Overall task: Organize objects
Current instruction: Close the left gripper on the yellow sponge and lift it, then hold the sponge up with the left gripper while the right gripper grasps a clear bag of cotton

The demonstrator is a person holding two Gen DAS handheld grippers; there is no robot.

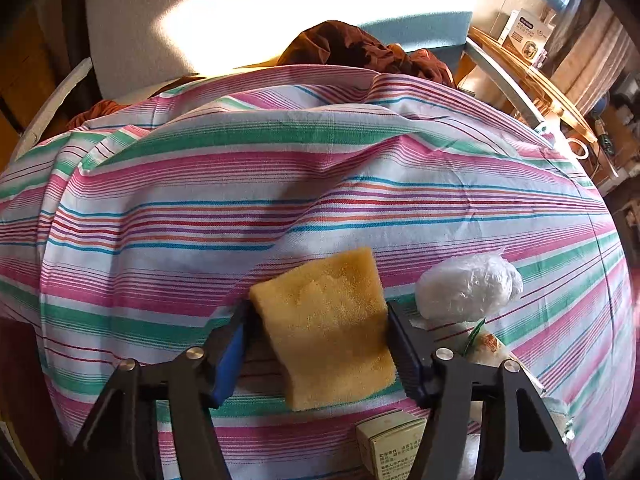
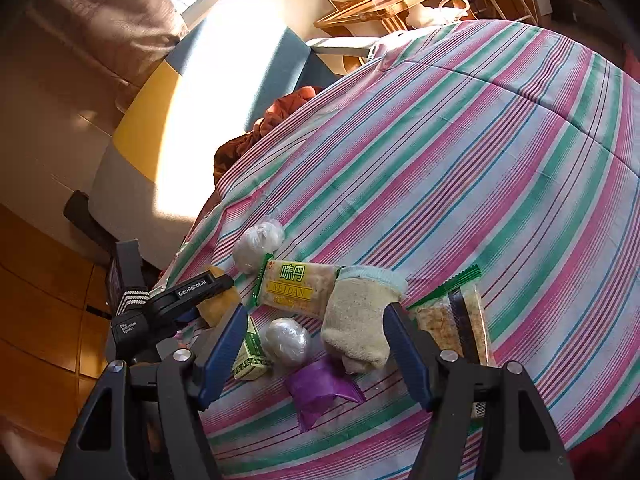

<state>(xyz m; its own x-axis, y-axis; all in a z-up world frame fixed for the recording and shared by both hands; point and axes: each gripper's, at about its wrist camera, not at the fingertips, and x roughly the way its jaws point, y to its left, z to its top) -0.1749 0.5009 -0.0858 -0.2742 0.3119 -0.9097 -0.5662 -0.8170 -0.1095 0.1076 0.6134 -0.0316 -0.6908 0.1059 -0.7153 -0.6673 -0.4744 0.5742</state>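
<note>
A yellow sponge (image 1: 324,328) lies on the striped cloth (image 1: 280,184), and my left gripper (image 1: 320,312) is shut on it, a pad against each side. Right of it sit a white plastic-wrapped ball (image 1: 468,288) and a small box (image 1: 390,444). In the right wrist view my right gripper (image 2: 316,312) stands open over a pile: a cream knitted glove (image 2: 360,316) beside its right finger, a second wrapped ball (image 2: 288,342), a purple wrapper (image 2: 320,390) and a green box (image 2: 250,354). A WEIDAN snack pack (image 2: 296,284) lies just beyond. The left gripper (image 2: 208,296) with the sponge (image 2: 218,308) is at the left.
Another snack pack (image 2: 452,320) lies right of the right finger. A rust-brown bundle of cloth (image 1: 360,48) sits at the far edge. A wooden shelf (image 1: 532,76) with a white carton (image 1: 524,36) stands at the far right. The cloth's left edge drops to a wood floor (image 2: 40,300).
</note>
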